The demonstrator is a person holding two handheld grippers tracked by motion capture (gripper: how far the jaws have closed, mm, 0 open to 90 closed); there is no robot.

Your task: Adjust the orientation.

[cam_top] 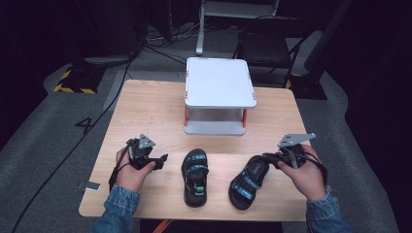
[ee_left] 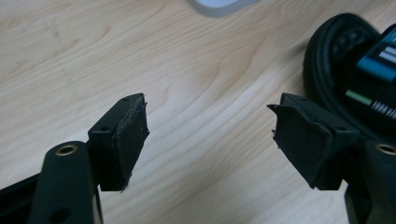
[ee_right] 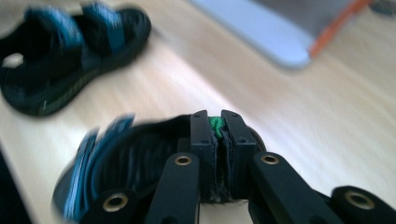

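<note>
While you look down from the high view, both sandals lie on the wooden table (cam_top: 145, 107) in front of the white two-tier stand (cam_top: 219, 82): the left sandal (cam_top: 195, 177) sits near the middle, pointing straight away from you, and the right sandal (cam_top: 249, 181) lies angled beside it, its far end under your right gripper (cam_top: 273, 158). Your left gripper (cam_top: 163, 158) hovers just beside the left sandal, apart from it.

Along the left gripper view, your jaws stand wide apart with bare wood between them, holding nothing. The left sandal's dark rubber rim (ee_left: 355, 70) shows just beyond the right-hand pad (ee_left: 303, 144).

From the right gripper view, your jaws are pressed together on a small green loop or tab (ee_right: 215, 124) at the end of the right sandal (ee_right: 126, 163); the other sandal (ee_right: 70, 60) lies farther off, blurred, near the foot of the stand (ee_right: 275, 32).

As a judgement: these look light, with a flexible rubber sole and soft webbing straps. A pinch on that thin tab will probably let the shoe dangle and swing, so lift slowly. For the left sandal, the sole's edge or the thick strap should give your pads a firmer, less slippery bite than the smooth footbed.
</note>
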